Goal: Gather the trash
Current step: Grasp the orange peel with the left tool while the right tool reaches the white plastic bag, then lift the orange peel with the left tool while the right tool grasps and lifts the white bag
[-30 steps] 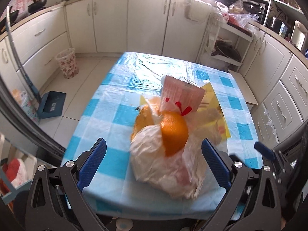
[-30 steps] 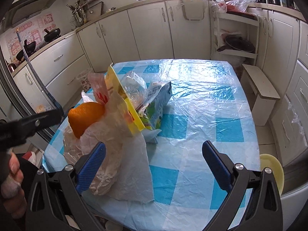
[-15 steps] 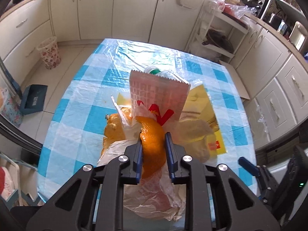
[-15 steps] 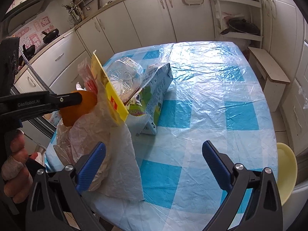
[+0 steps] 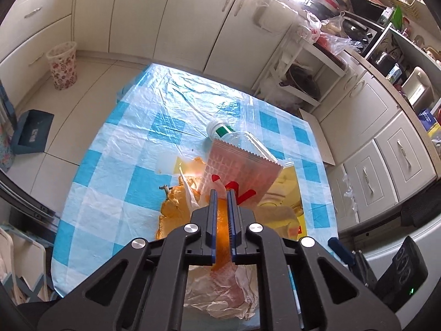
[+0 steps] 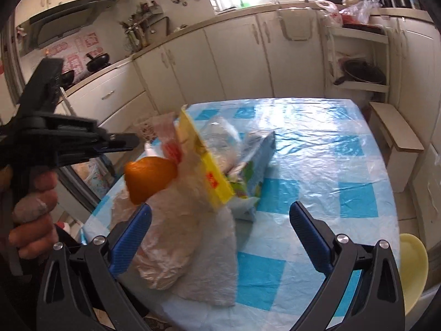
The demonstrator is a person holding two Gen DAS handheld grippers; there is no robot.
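A heap of trash lies at the near end of the blue-checked table (image 5: pixel 124 138): a crumpled clear plastic bag (image 5: pixel 220 298), a pink paper pouch (image 5: pixel 242 171), a yellow packet (image 5: pixel 286 187) and an empty plastic bottle (image 5: pixel 220 131). My left gripper (image 5: pixel 222 193) is closing, and its pads press on an orange peel (image 5: pixel 222 229) atop the bag. From the right wrist the peel (image 6: pixel 150 178) shows just beyond the left gripper (image 6: pixel 135 140), which a hand (image 6: pixel 33 215) holds. My right gripper (image 6: pixel 220 206) stands open beside the bag (image 6: pixel 176 220), holding nothing.
A flowered waste basket (image 5: pixel 62 66) and a blue dustpan (image 5: pixel 33 131) stand on the floor to the left. A blue-green carton (image 6: pixel 256 171) leans in the heap. A wooden stool (image 6: pixel 394 129) and a yellow plate-like thing (image 6: pixel 412 264) sit right of the table. Cabinets ring the room.
The left gripper went from wide open to nearly shut around the orange peel while moving forward over the heap. The right gripper stayed open and tipped upward a little.
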